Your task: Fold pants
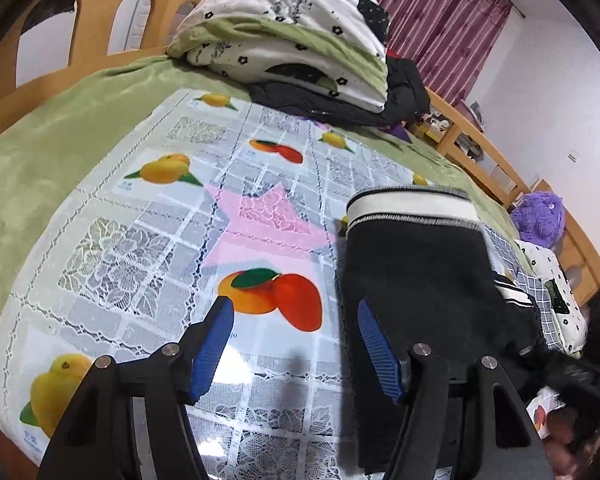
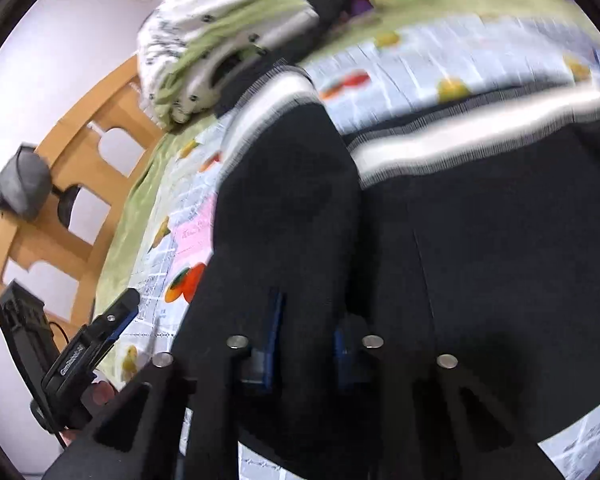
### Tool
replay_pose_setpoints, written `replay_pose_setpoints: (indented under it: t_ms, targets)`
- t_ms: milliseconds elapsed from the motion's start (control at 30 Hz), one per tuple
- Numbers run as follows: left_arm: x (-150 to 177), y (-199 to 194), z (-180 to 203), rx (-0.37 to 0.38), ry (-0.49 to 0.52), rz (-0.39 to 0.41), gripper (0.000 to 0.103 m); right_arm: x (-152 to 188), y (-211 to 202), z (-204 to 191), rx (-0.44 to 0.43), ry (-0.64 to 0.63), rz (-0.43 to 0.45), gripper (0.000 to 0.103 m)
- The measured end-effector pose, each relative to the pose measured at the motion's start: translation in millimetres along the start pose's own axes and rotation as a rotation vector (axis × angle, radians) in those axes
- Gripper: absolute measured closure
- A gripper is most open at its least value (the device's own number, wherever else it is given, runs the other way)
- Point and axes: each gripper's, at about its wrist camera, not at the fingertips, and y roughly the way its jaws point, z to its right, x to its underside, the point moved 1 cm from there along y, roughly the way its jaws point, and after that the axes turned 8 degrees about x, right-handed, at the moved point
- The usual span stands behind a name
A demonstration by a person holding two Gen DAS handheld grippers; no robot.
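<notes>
Black pants (image 1: 416, 276) with a white and grey striped waistband lie on the fruit-print cloth (image 1: 172, 240) over the bed. My left gripper (image 1: 296, 320) is open and empty, just left of the pants' edge, its right finger against the black fabric. In the blurred right wrist view the pants (image 2: 480, 220) fill the frame. My right gripper (image 2: 308, 320) is closed on a fold of the black fabric, which drapes over the fingers and hides the tips. The left gripper (image 2: 116, 316) shows at the left there.
A folded floral quilt (image 1: 288, 32) on dark clothes sits at the head of the bed by the wooden headboard (image 1: 100, 20). A purple plush toy (image 1: 540, 220) and a low wooden rail (image 1: 480, 140) are at the right.
</notes>
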Motion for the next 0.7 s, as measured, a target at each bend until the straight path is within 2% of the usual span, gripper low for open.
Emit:
replay_pose_setpoints:
  t_ms: [167, 300, 533, 700]
  targets:
    - [3, 5, 5, -0.032, 0.023, 0.001, 0.041, -26, -40, -13, -0.048, -0.082, 0.071, 0.087]
    - [6, 3, 13, -0.053, 0.057, 0.025, 0.041, -36, -66, 3, -0.037, -0.126, 0.109, 0.087]
    - [14, 1, 38, -0.043, 0.107, 0.055, 0.041, -55, -102, 86, 0.026, -0.097, 0.141, 0.087]
    - [28, 11, 74, -0.021, 0.162, 0.009, 0.041, -63, -126, 158, 0.108, -0.061, 0.173, 0.088]
